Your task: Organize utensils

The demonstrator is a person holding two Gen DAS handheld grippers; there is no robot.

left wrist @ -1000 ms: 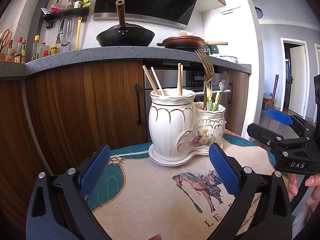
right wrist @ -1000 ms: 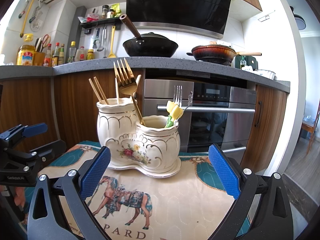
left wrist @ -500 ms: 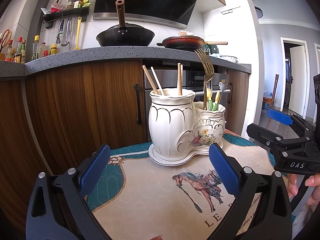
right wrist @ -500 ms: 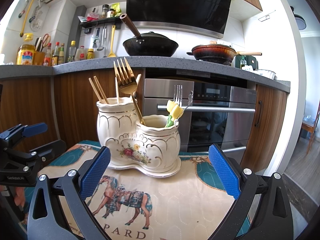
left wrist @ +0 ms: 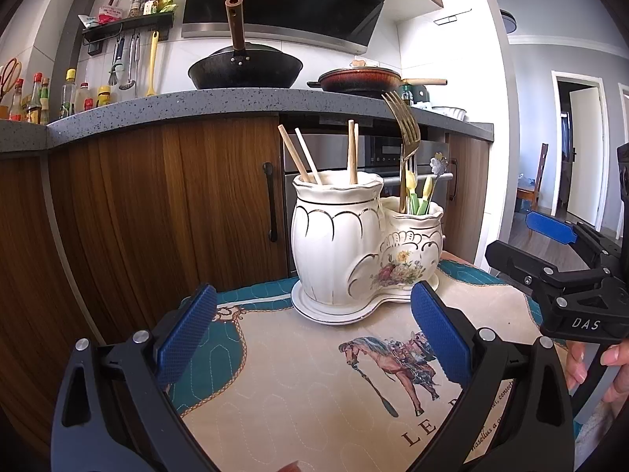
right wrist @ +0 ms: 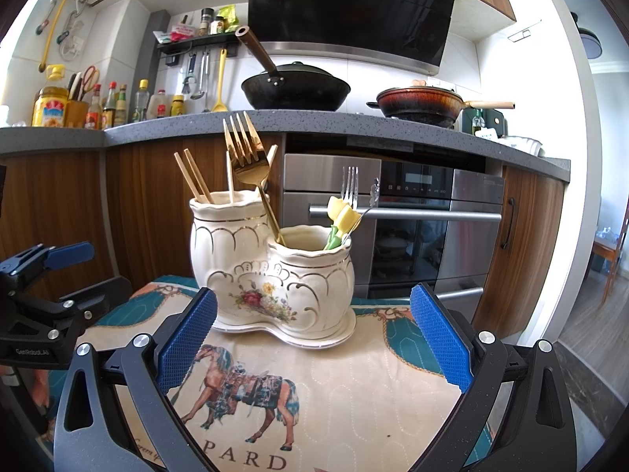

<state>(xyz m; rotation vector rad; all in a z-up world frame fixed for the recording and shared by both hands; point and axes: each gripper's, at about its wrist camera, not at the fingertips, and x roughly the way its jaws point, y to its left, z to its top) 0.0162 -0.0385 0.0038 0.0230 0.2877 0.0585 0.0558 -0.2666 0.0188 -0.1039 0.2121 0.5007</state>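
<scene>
Two tools in view, both with jaws spread wide and nothing between the blue pads. Left tool (left wrist: 313,332) hovers low over the printed mat (left wrist: 314,385); right tool (right wrist: 312,338) does the same from the other side. Each is visible in the other's camera: right tool at the right edge of the left wrist view, with a hand (left wrist: 597,365) gripping below it; left tool at the left edge of the right wrist view.

Ceramic utensil holder (right wrist: 271,271) stands upright on its matching saucer (right wrist: 314,336), on the mat, ahead of both tools and touching neither. It has two joined compartments, one tall and one short.

Tall compartment: wooden chopsticks (right wrist: 194,177), leaning apart in pairs.

Short compartment: gold fork (right wrist: 245,153), tines up, handle slanting down into the cup and leaning across toward the tall side. Also a silver fork (right wrist: 350,187), two yellow-headed, green-stemmed pieces (right wrist: 342,216), and a thin silver utensil with an ornamental end (left wrist: 438,165); exact type of the last cannot be told.

Mat shows a horse print (right wrist: 247,387) and teal border; bare bench surface is not seen under it.

Background: kitchen counter with a black wok (right wrist: 295,88), a brown pan (right wrist: 418,104), and an oven (right wrist: 412,228) below.
</scene>
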